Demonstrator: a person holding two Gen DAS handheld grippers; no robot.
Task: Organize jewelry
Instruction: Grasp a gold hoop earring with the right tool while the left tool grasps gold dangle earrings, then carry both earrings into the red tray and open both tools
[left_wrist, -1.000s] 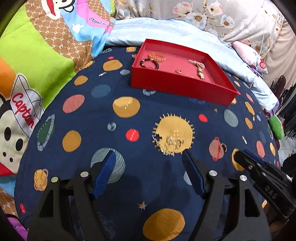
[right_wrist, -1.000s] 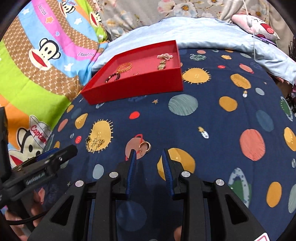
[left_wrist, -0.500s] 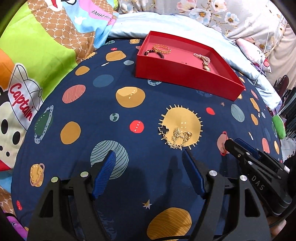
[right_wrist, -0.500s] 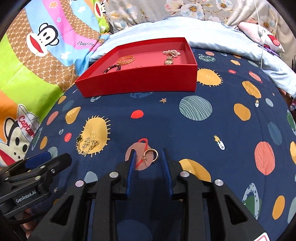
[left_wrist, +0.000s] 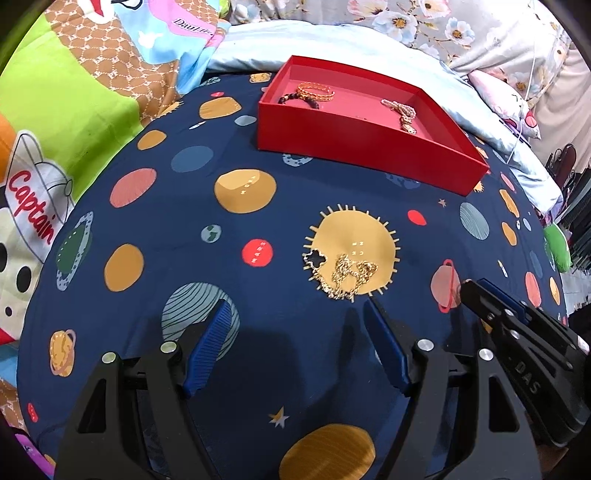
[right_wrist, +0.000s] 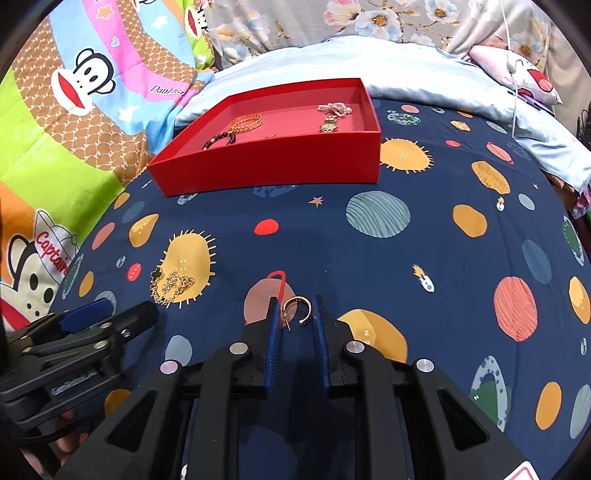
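Observation:
A red tray (left_wrist: 354, 142) (right_wrist: 273, 162) sits at the far side of the navy planet-print blanket, holding a gold bangle (left_wrist: 314, 90), a dark bead bracelet (right_wrist: 221, 139) and a pearl chain (right_wrist: 332, 110). A gold chain with a black clover charm (left_wrist: 343, 275) (right_wrist: 170, 286) lies on a yellow sun print. My left gripper (left_wrist: 299, 314) is open, just short of the chain. A gold hoop earring (right_wrist: 298, 309) lies between the fingertips of my right gripper (right_wrist: 295, 306), whose jaws stand narrowly apart around it, not closed on it.
A cartoon monkey quilt (left_wrist: 74, 110) lies to the left, a pale blue sheet (right_wrist: 443, 81) and floral pillows behind the tray. My right gripper shows in the left wrist view (left_wrist: 517, 332); my left gripper shows in the right wrist view (right_wrist: 81, 332).
Both grippers have moved forward and lower. The right fingertips now flank the hoop earring. The left gripper has come closer to the gold chain, still open.

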